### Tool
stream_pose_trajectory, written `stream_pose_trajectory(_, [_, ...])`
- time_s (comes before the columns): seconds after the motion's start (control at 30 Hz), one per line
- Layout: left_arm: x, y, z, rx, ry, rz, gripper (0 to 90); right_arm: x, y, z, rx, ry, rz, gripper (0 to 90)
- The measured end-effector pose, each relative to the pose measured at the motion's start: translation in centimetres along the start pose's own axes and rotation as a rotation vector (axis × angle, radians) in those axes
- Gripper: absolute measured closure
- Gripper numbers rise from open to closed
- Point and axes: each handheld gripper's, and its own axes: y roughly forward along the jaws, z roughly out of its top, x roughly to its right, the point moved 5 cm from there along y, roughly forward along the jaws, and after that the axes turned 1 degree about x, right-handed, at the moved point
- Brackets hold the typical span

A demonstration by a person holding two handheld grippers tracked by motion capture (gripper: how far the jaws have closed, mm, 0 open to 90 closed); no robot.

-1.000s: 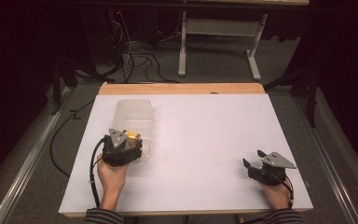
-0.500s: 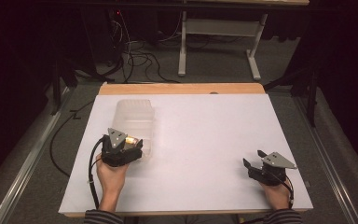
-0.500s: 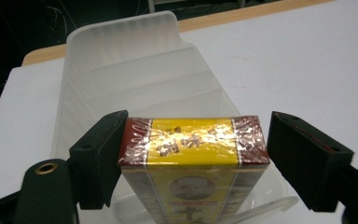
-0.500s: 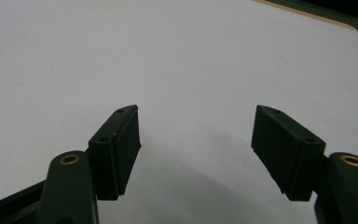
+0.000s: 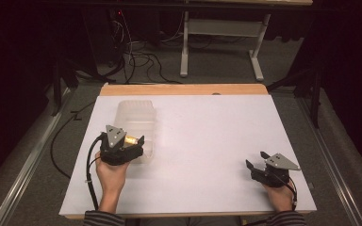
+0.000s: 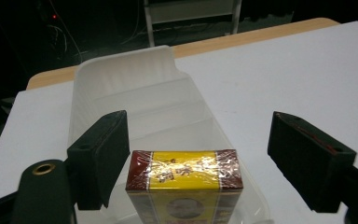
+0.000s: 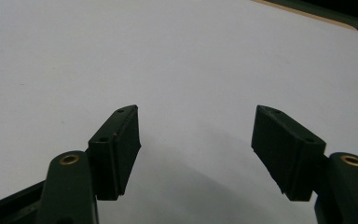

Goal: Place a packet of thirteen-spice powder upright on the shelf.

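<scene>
A clear plastic tray (image 5: pixel 134 113) with several compartments lies at the table's left. A small yellow and dark red box (image 6: pixel 184 177) stands in its nearest compartment (image 6: pixel 242 205). My left gripper (image 6: pixel 198 126) straddles that box (image 5: pixel 131 140). Its jaws have just been opening and stand open, with a gap on each side of the box, so the pads do not press it. From above, the left gripper (image 5: pixel 133 141) sits over the tray's near end. My right gripper (image 5: pixel 255 162) rests near the front right of the table, open (image 7: pixel 196 112) with nothing between its fingers.
The white tabletop (image 5: pixel 207 136) has a bare wooden strip (image 5: pixel 184 89) along its far edge. Beyond it, cables (image 5: pixel 136 59) lie on the floor beside a white desk frame (image 5: pixel 221 30). Metal rails run along both sides of the table.
The left gripper's jaws have widened around the box, which stays in the tray. The right gripper has not moved.
</scene>
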Motion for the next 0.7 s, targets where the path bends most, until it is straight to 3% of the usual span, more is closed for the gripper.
stream_pose_trajectory(0.5, [2.6,-0.7,1.4,0.032,0.049,-0.067,21.9,0.0,0.0,0.0,0.003,0.004,0.0,32.8])
stream_pose_trajectory(0.7, [3.3,-0.7,1.5,0.035,0.052,-0.092,22.2,0.0,0.0,0.0,0.004,0.006,0.003,32.8])
